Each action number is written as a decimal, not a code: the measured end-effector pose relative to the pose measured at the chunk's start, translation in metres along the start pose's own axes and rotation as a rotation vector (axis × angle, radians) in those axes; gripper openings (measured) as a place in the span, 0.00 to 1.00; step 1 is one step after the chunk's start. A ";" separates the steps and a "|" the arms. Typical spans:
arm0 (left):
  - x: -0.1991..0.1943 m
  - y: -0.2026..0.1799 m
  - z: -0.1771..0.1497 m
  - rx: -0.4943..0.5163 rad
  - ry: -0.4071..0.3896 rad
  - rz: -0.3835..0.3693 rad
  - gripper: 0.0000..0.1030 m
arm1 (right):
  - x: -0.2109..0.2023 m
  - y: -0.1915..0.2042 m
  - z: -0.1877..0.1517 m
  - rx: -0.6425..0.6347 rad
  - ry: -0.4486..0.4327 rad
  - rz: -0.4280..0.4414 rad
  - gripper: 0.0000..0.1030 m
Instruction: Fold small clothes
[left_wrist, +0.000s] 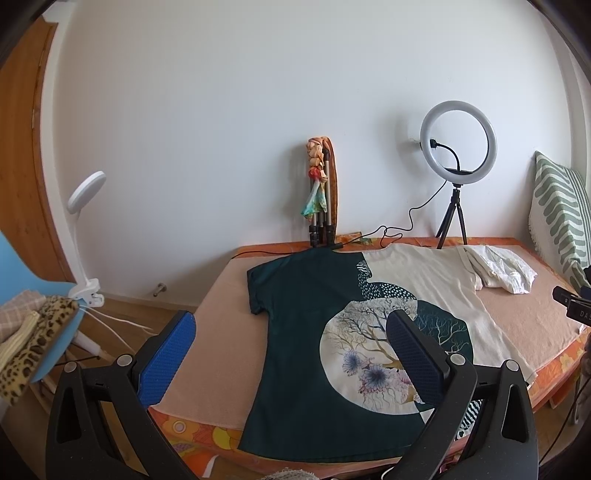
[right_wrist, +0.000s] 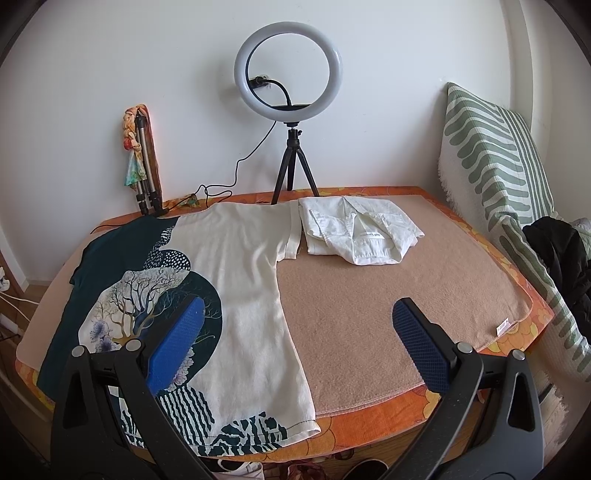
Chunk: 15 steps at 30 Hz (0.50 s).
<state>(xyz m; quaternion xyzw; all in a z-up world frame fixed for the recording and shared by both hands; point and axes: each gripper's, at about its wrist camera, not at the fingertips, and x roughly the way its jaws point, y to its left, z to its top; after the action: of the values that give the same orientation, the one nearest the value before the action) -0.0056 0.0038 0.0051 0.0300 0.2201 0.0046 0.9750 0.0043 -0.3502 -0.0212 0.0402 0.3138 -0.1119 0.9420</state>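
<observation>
On the tan blanket (right_wrist: 369, 295) a T-shirt (left_wrist: 314, 332) lies flat, long axis running 6 to 12 o'clock. Both the left gripper (left_wrist: 291, 350) and right gripper (right_wrist: 299, 332) hang released above its hem; the right one is nearer the cream side, at its 10 o'clock.

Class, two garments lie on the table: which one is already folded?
The small white shirt, bundled compactly at the back near the ring light. The teal and cream printed T-shirt lies spread flat, sleeves out, beside it.
</observation>
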 end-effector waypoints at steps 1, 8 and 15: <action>0.000 0.000 0.000 0.000 0.000 0.000 1.00 | 0.000 0.000 0.000 -0.001 0.000 0.000 1.00; 0.001 -0.001 0.000 0.002 0.005 -0.002 1.00 | 0.000 0.000 0.001 -0.001 -0.001 -0.002 1.00; 0.004 0.004 -0.003 -0.004 0.012 0.004 1.00 | 0.000 0.001 0.005 0.007 -0.001 0.009 1.00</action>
<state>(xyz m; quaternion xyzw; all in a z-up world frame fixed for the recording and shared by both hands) -0.0034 0.0077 0.0015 0.0284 0.2258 0.0073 0.9737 0.0076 -0.3497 -0.0172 0.0448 0.3127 -0.1088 0.9425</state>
